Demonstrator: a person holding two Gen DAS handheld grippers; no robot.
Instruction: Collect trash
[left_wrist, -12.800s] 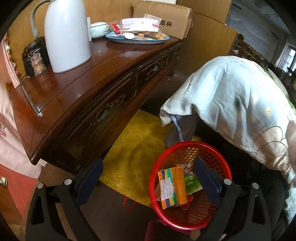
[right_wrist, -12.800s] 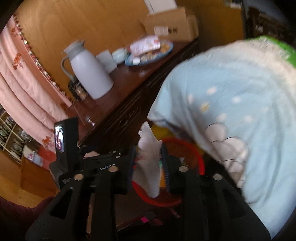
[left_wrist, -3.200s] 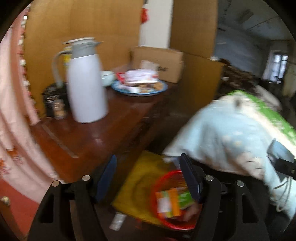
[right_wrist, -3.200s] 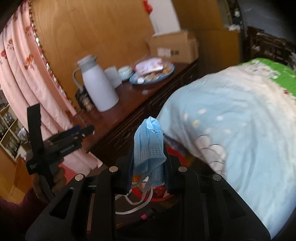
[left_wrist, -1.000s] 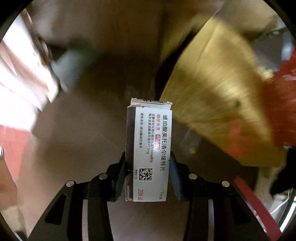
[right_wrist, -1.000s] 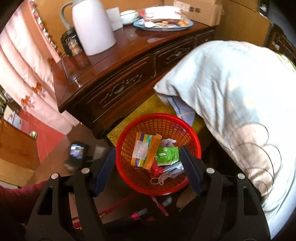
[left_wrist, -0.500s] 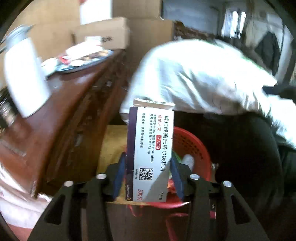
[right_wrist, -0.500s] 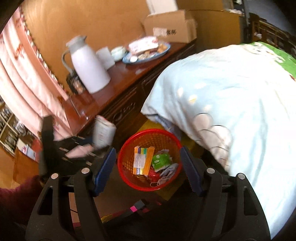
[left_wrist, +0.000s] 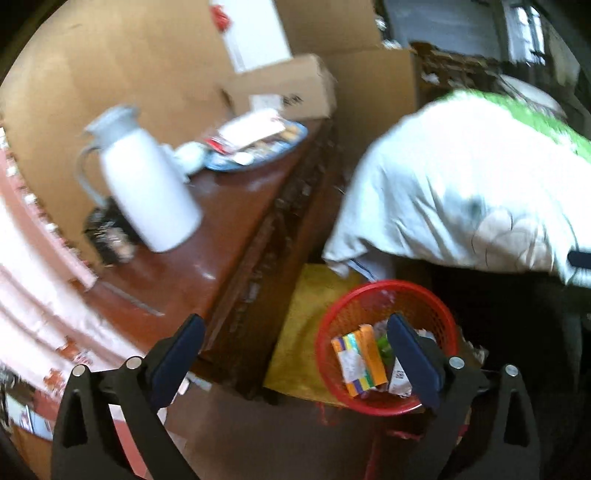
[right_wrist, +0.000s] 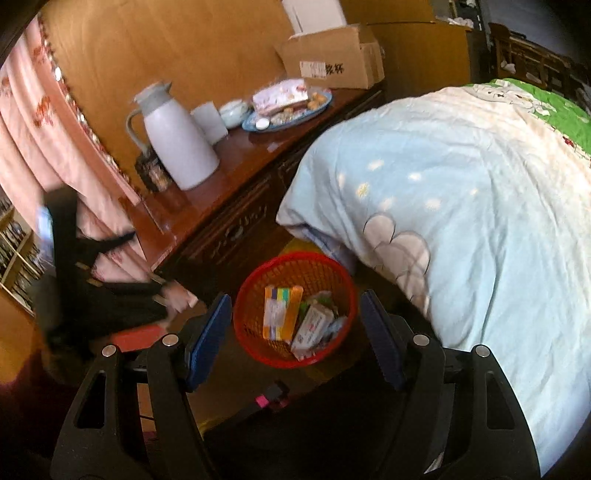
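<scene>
Two grippers, both spread wide with nothing between the fingers.

Left wrist view first, pretty blurry: left gripper (left_wrist: 291, 347) gaping open, empty, hanging above the floor with its right finger overlapping the red basket (left_wrist: 436, 302). Basket down on the floor beside a yellow mat (left_wrist: 306, 314), between the dark wooden sideboard (left_wrist: 229, 229) and the bed's pale quilt (left_wrist: 461, 192). Inside: an orange, yellow and purple box (left_wrist: 360, 363) lying flat, plus some white packaging next to it, too smeared to read. Up on the sideboard: white thermos jug (left_wrist: 147, 188), blue plate of snacks (left_wrist: 258, 147), cardboard box (left_wrist: 280, 92) at the back.

Right wrist view, sharper: right gripper (right_wrist: 295, 332) also wide open and holding nothing, framing the same red basket (right_wrist: 258, 280) from above. Striped box (right_wrist: 280, 314) propped inside, a white medicine carton (right_wrist: 312, 326) leaning next to it, other scraps underneath. Blurred dark shape of the left gripper (right_wrist: 110, 288) off to the left, near the pink curtain (right_wrist: 44, 129). Thermos jug (right_wrist: 177, 147), snack plate (right_wrist: 288, 107) and cardboard box (right_wrist: 328, 59) lined up along the sideboard (right_wrist: 229, 184); light blue quilt (right_wrist: 480, 203) filling the right side.
</scene>
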